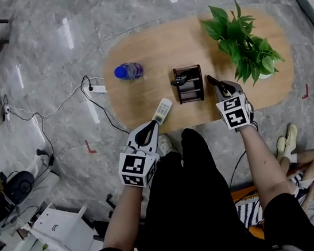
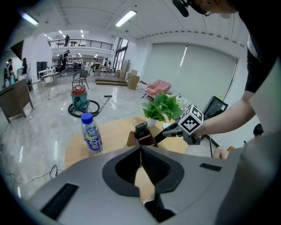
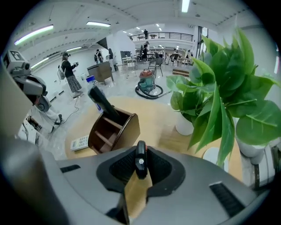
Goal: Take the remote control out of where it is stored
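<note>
Bright, even light comes from ceiling strips [image 2: 126,17]; their white streaks glare on the glossy floor [image 1: 42,51] left of and beyond the table [image 1: 152,47]. Shadows on the table are faint and soft. Focus is sharp throughout. Both gripper views bend hard toward the edges, with black rounded corners; the head view bows less.

The floor [image 1: 49,61] is polished grey stone, mirror-glossy. The table [image 1: 152,50] is pale wood, smooth and matt; the holder [image 3: 116,132] is darker wood with a sheen. The bottle [image 2: 91,134] is clear plastic. Left gripper [image 2: 141,151] and right gripper [image 3: 140,154] have matt grey plastic shells; the right's ribbed pads [image 3: 158,167] pinch a glossy black piece [image 3: 140,165].
</note>
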Action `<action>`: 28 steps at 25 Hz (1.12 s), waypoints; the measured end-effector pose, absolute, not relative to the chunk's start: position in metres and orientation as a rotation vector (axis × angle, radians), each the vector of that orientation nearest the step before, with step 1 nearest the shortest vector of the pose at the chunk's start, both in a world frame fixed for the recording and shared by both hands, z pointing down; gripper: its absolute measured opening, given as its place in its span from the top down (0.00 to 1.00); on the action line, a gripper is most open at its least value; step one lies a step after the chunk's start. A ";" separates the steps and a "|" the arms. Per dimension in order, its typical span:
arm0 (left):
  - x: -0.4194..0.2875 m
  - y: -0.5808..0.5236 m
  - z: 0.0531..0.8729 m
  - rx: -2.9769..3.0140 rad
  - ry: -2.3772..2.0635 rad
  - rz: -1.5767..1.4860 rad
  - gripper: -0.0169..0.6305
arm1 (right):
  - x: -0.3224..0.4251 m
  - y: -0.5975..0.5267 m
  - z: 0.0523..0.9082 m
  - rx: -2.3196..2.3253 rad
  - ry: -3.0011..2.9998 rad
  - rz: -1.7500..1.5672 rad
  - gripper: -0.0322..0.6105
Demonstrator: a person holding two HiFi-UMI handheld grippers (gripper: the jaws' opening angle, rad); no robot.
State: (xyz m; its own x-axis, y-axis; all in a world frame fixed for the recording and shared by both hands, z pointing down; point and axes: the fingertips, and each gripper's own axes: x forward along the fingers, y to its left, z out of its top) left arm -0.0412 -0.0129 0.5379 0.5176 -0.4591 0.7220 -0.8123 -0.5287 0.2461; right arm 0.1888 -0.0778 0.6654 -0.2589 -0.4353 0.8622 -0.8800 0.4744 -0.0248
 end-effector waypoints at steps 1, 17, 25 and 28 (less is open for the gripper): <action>-0.040 -0.016 0.538 2.192 -1.027 0.808 0.96 | 0.191 -0.082 0.668 1.119 -1.870 0.664 0.84; -0.035 -0.015 0.559 2.220 -0.912 0.844 0.96 | 0.208 -0.033 0.718 1.213 -1.746 0.784 0.84; -0.043 0.002 0.597 2.230 -0.852 0.890 0.96 | 0.213 -0.010 0.763 1.263 -1.683 0.799 0.84; -0.046 0.004 0.603 2.210 -0.864 0.883 0.96 | 0.214 -0.005 0.770 1.247 -1.665 0.755 0.84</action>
